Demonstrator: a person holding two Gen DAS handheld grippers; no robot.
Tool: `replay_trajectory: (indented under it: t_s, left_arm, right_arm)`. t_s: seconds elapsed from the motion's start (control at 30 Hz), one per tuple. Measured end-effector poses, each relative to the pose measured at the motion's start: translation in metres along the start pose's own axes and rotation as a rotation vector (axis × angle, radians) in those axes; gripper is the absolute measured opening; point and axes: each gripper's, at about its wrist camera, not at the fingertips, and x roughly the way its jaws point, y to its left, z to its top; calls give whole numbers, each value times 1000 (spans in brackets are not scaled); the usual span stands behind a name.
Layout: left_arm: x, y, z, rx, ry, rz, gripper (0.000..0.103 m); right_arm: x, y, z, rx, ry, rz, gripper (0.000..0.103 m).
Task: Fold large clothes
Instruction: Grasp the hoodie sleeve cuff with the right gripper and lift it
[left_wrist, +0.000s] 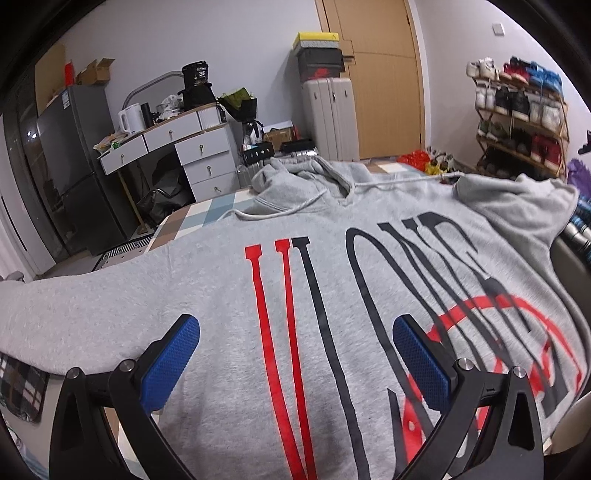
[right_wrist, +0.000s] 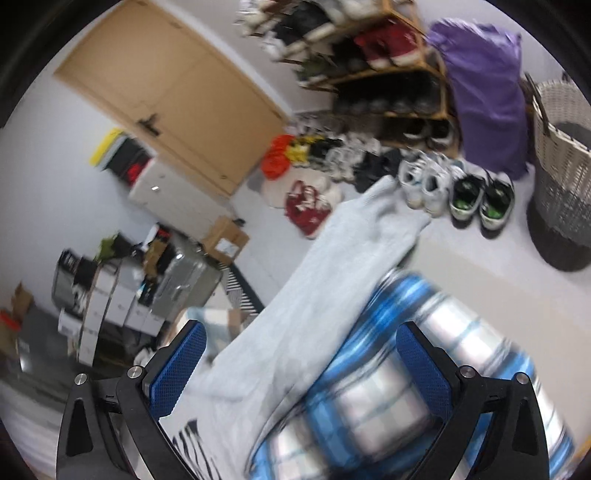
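Bed (left_wrist: 207, 212), hoodie (left_wrist: 221, 288) print, sleeve (right_wrist: 332, 258) (blurred, apparently) rightward.

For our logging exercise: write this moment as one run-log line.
garment: grey hoodie flat, print up | left gripper: open above it | right gripper: open over sleeve | folds: none

A large heather-grey fleece hoodie (left_wrist: 221, 295) with tall red and black lettering on its chest lies spread face up across the checked surface, hood and white drawstrings at the far end. In the blurred right wrist view, one grey sleeve (right_wrist: 325, 280) stretches away diagonally over blue-and-white plaid fabric.
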Motion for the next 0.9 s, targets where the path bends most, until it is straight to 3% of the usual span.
replay_trajectory:
  t_s: [0.27,0.33,0.37,0.43,0.47,0.53,0.57,0.67,0.73,0.9]
  left_arm:
    - [13,-10,-6,68,41,-3,102]
    - [17,-11,-7,76,59,-1,102]
    - [18,-10,-7,77,66,-2,102]
    - [21,-9,-8,77,83,-6,102]
    - [22,-9,-8,76,88,-11,102]
    - [21,-8,-10,74,97,-21,102]
    - [20,-8,-11,73,98,-23,102]
    - [18,-8,-10,74,95,-30,102]
    - [16,-8,-9,73,88,-35,102]
    - [13,-8,-6,72,78,-37,102]
  right_arm:
    - [56,-50,47,230,163,-40,103]
    - [70,-56,52,272,201,4,103]
    - [76,-57,53,284,223,19,96]
    - [86,-59,53,299,276,-21,89]
    - [92,-61,54,303,292,-51,80]
    - [91,-58,56,277,271,-78,71]
    - [89,-55,58,262,256,-86,49]
    - [86,-49,60,224,218,-129,16]
    - [80,-43,59,205,155,-126,7]
    - [59,-11,57,51,-22,-94,6]
